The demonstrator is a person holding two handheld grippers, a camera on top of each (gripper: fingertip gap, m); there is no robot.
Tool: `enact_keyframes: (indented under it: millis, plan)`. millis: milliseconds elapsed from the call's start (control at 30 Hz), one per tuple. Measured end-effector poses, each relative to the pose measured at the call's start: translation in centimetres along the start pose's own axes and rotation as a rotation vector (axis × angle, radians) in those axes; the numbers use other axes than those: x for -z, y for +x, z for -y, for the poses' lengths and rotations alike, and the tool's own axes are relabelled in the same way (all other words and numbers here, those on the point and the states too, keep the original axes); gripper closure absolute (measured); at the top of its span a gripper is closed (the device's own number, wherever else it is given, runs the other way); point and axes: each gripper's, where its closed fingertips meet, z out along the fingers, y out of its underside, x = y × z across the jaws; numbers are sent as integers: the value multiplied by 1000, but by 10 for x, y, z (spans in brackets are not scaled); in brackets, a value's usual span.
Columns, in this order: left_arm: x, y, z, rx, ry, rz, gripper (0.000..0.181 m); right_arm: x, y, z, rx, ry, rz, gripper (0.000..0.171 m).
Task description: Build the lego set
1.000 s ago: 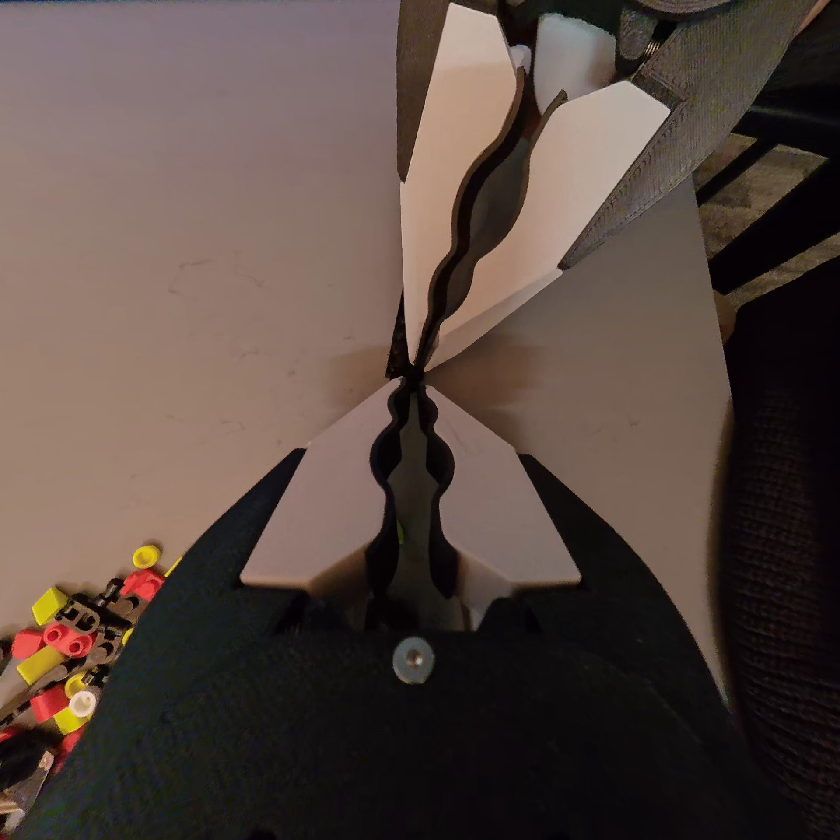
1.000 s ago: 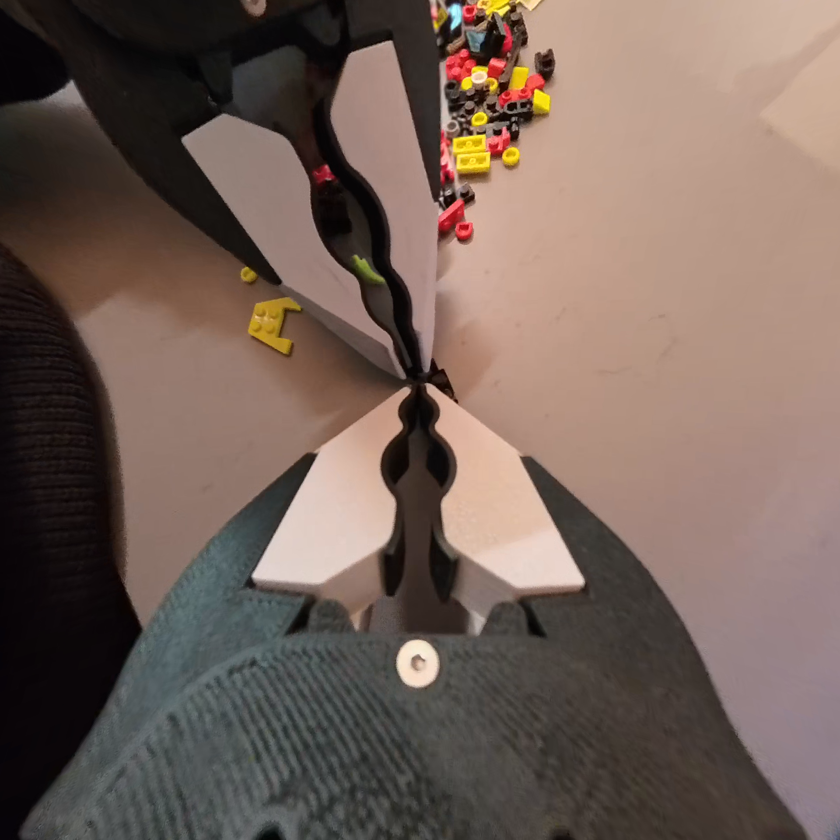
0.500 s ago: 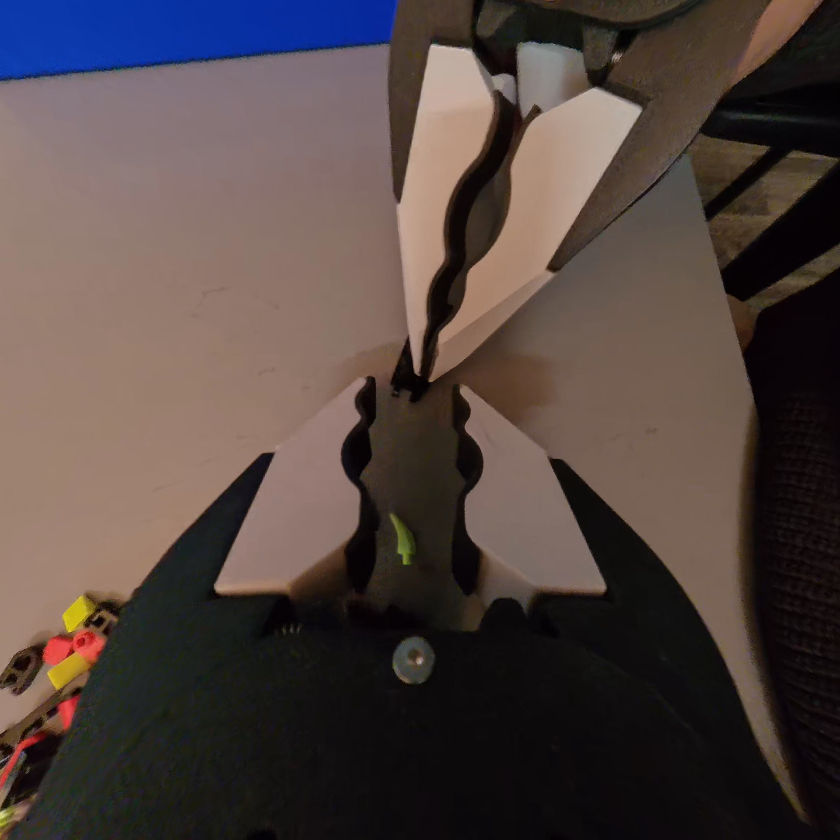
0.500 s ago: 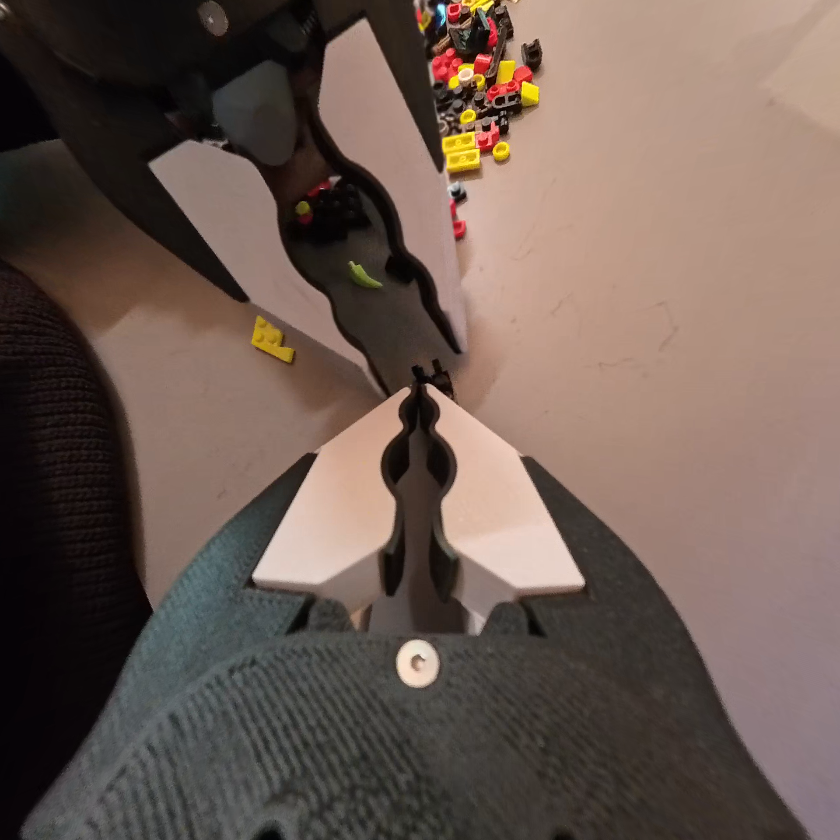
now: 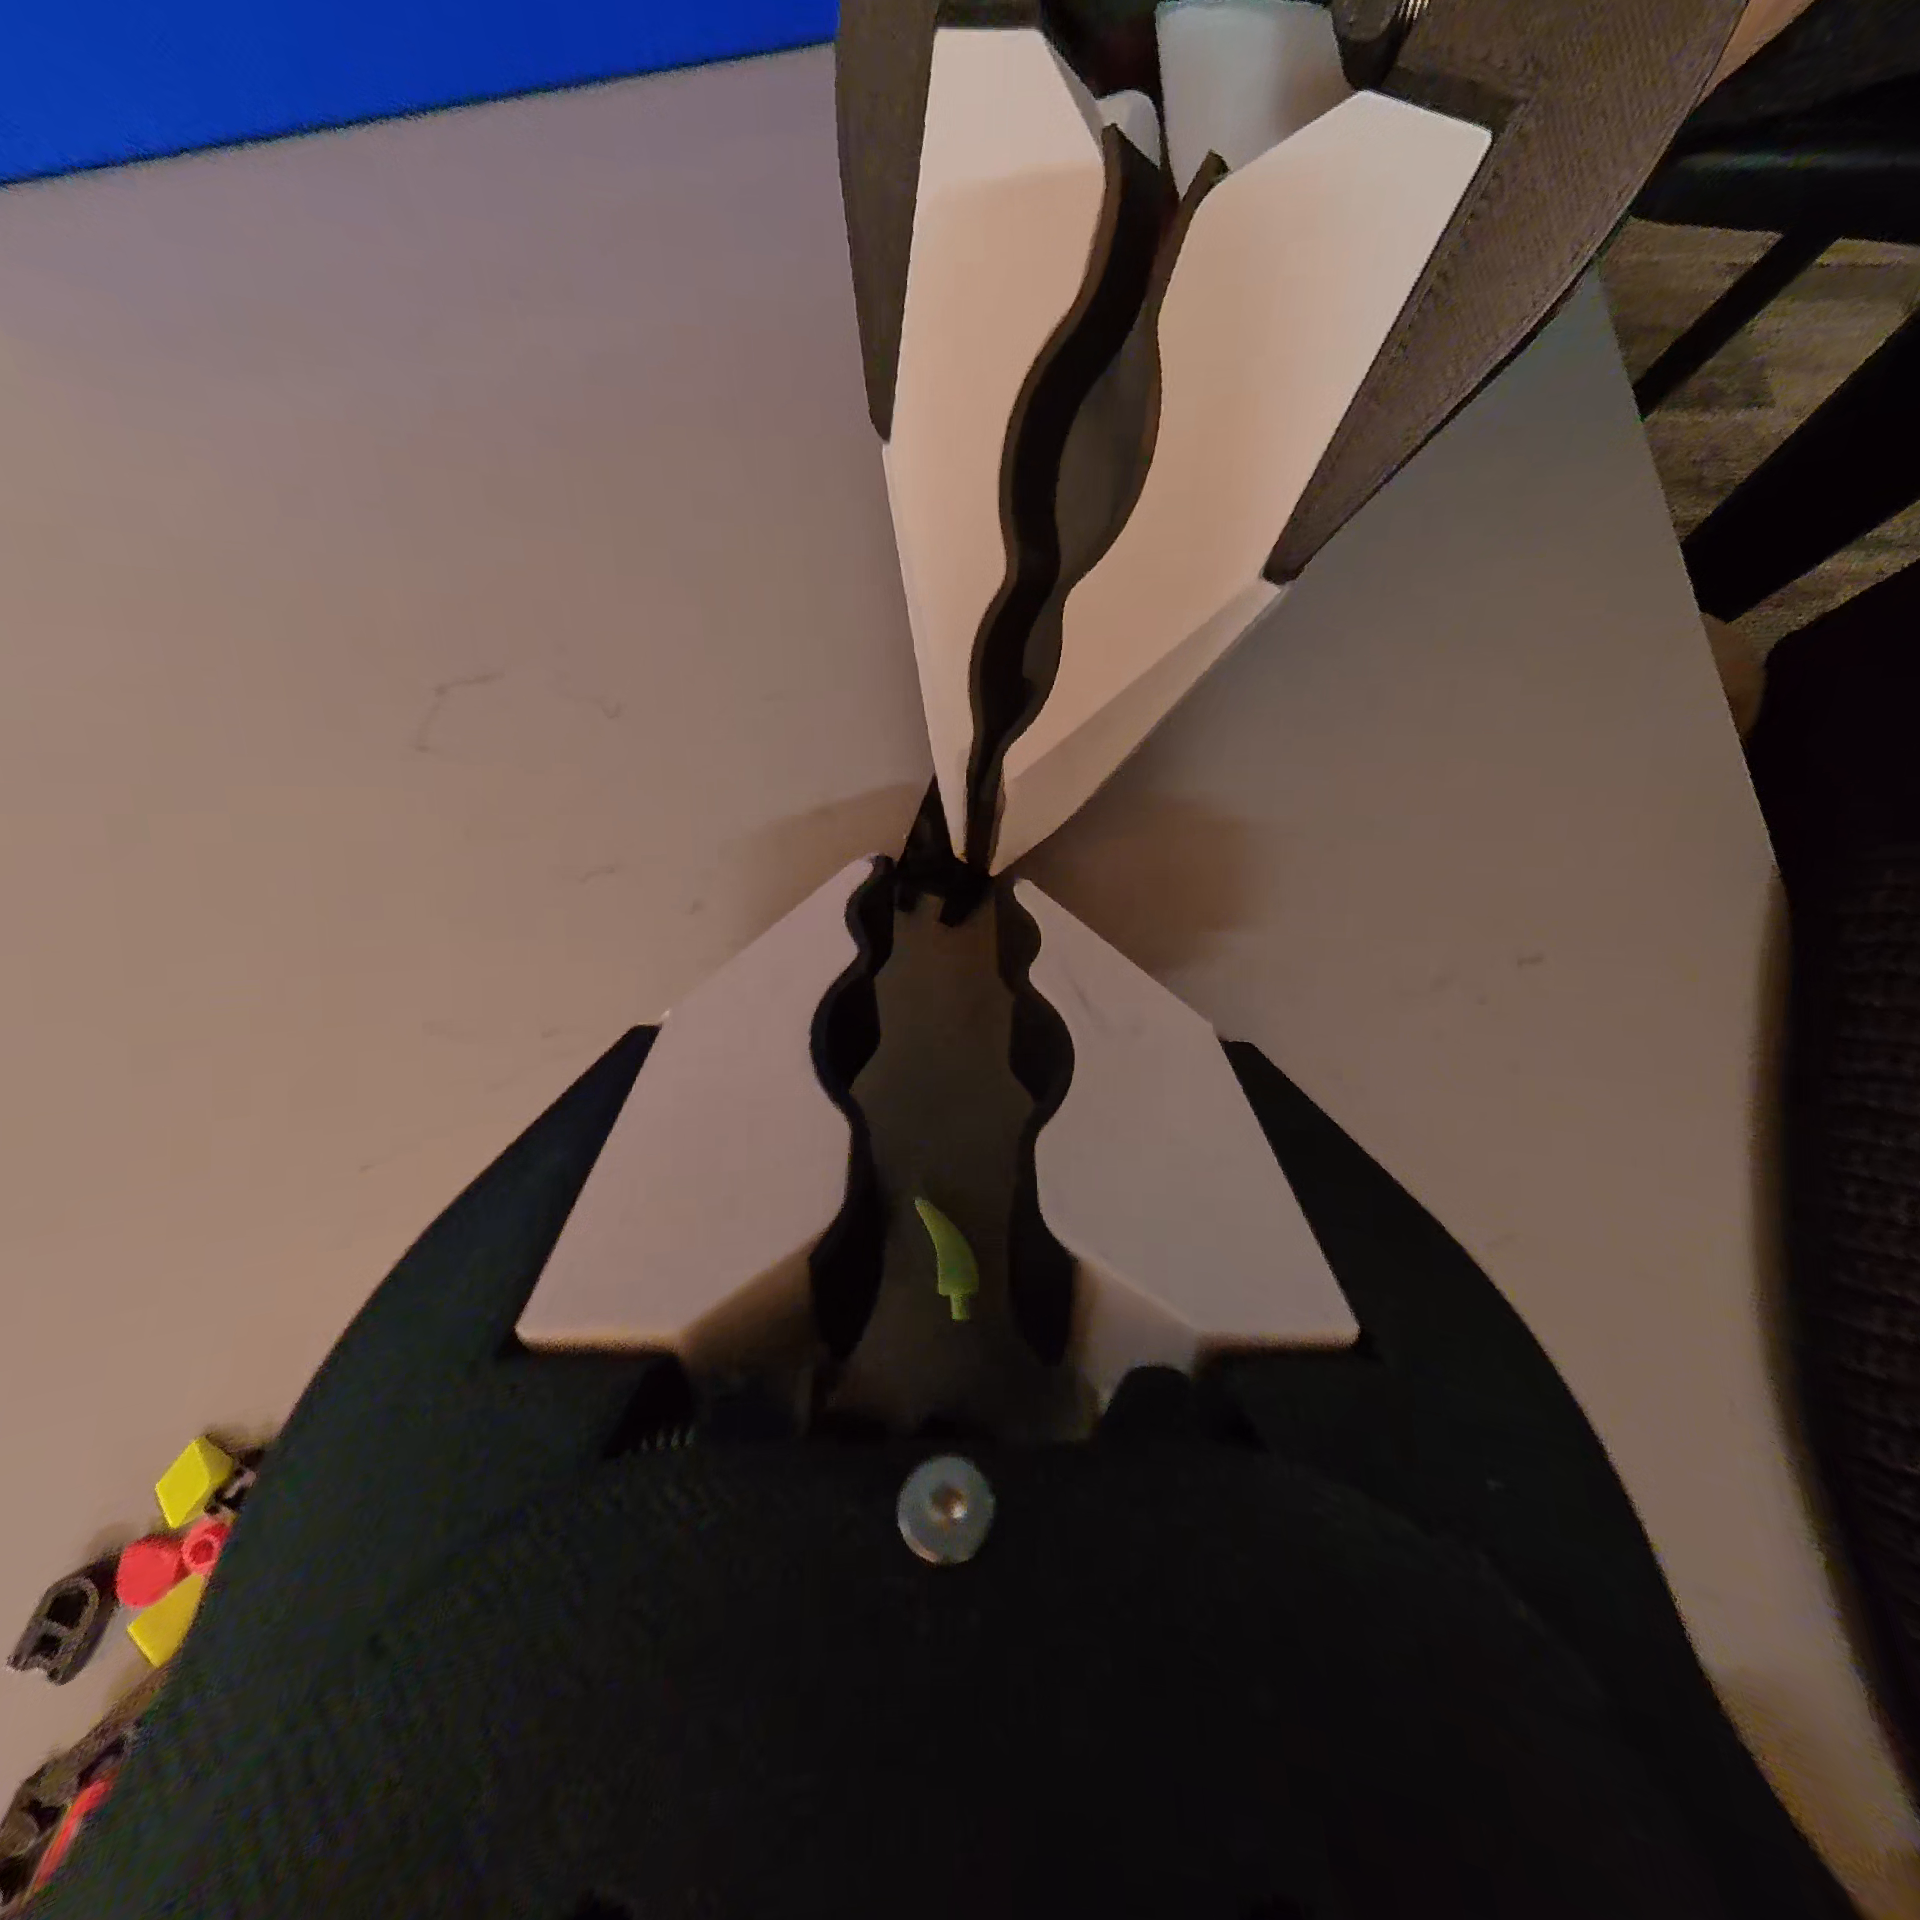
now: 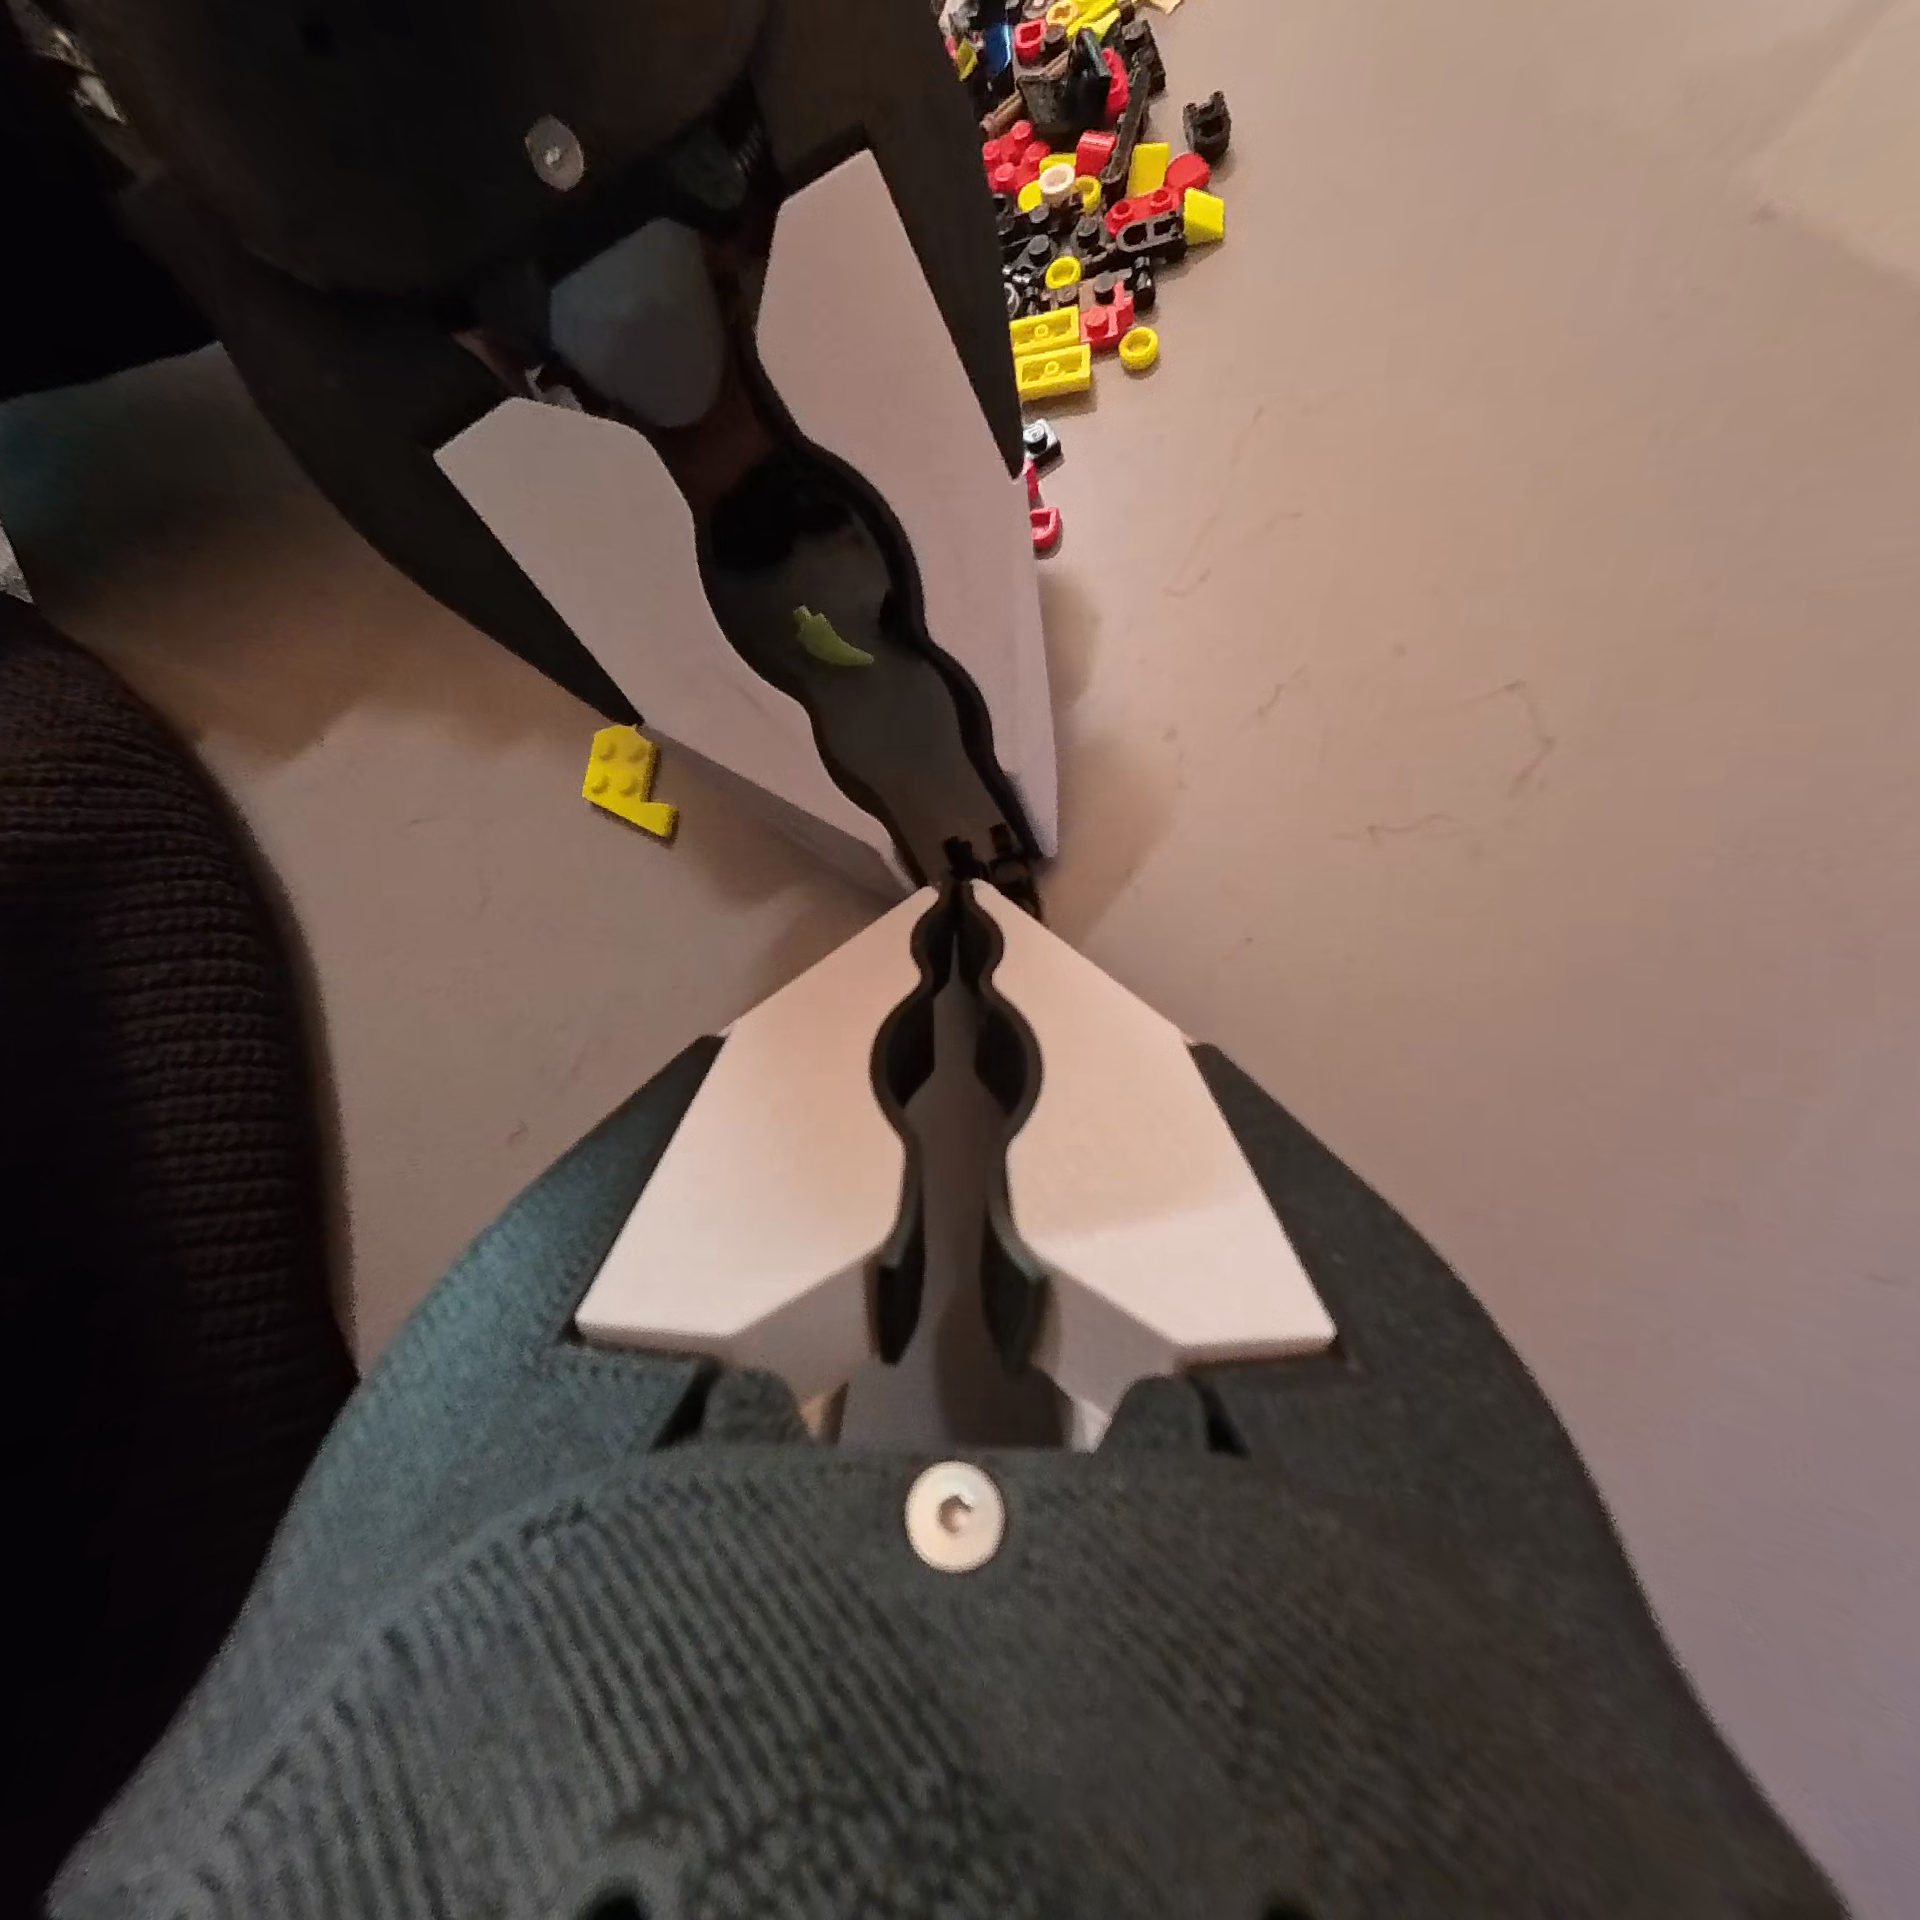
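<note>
Tip to tip above the surface (image 5: 416,623), the right gripper (image 6: 956,902) has its jaws pinched on a small black piece (image 6: 982,854), while the left gripper (image 5: 940,883) has its jaws slightly apart around it. Only the right wrist view shows the brick pile (image 6: 1091,187) and a yellow plate (image 6: 623,779); both show a lime claw piece (image 5: 948,1252).

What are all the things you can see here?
Table: one, beige, under everything.
Brick pile: many, red, yellow and black, far side of table in right wrist view.
Yellow plate: one, lying alone beside the left hand-held gripper's finger.
Green piece: one, lime, curved, on the table, seen between the left fingers.
Black piece: one, small, where both grippers' tips meet.
Left hand-held gripper: black body, white fingers, open.
Right hand-held gripper: dark body, white fingers, shut on black piece.
</note>
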Motion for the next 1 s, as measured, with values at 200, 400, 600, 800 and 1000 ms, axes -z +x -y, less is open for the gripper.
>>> enact_keyframes:
  millis: [200, 400, 600, 800, 1000]
  plan:
    - [0, 0, 0, -18, -2, -9, 166, 0, -1, -1, -17, 1, 22, 171]
    - [0, 1, 0, -32, -3, -2, 165, 1, -2, -2, 1, -4, 17, 171]
    - [0, 2, 0, -37, -3, 1, 166, 3, 0, -2, 33, -9, -7, 171]
    - [0, 0, 0, -31, -1, 6, 166, 11, 2, 0, 125, 5, -37, 171]
    - [0, 0, 0, -33, -2, 9, 166, 16, 6, 4, 324, 24, -136, 163]
